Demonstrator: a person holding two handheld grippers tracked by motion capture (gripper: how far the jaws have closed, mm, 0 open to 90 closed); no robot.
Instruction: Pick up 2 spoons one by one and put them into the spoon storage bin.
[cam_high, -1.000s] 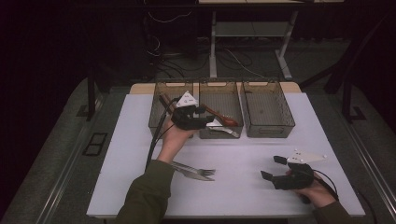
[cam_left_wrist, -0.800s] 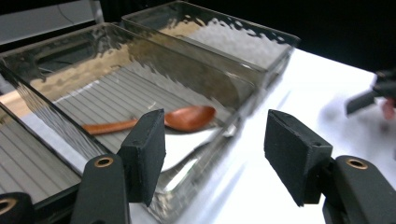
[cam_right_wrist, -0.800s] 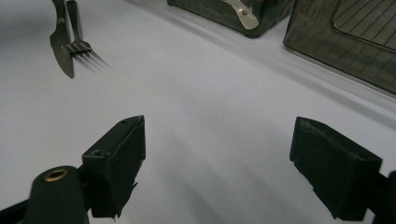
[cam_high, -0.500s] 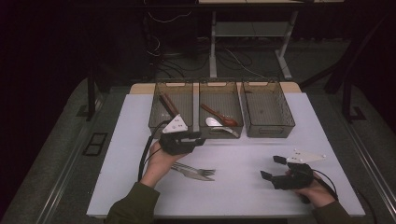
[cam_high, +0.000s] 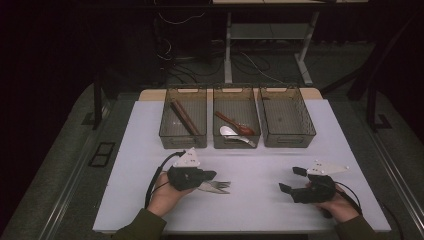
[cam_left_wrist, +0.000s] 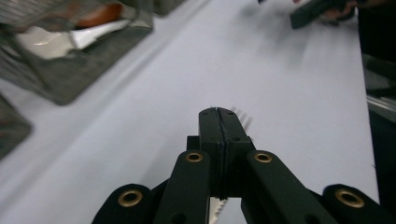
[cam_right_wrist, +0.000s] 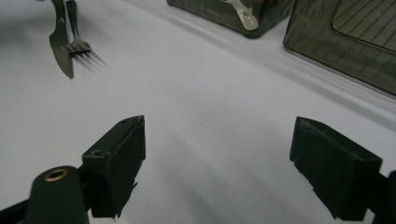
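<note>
Left claw (cam_high: 214, 176) sits low on the white counter (cam_high: 260, 165), just in front of the middle basket (cam_high: 236, 123), and its jaws have just been closing. In the left gripper view they stand pressed flat together. Whether the pads pinch the cutlery beneath them cannot be told: only fork tines peek out past the tips and a pale sliver shows below the linkage.

That cutlery is a metal fork (cam_right_wrist: 77, 39) and a knife (cam_right_wrist: 60, 49), dull grey, slim, lying side by side and touching, handles under the left claw and tips pointing away from it, toward the right claw (cam_high: 292, 180). The fork's tines fan out beside the knife's pointed blade.

Right claw rests on the counter well to the right of the fork and knife, in front of the right basket (cam_high: 286, 116). Its jaws are spread wide with nothing between them but bare counter.
</note>
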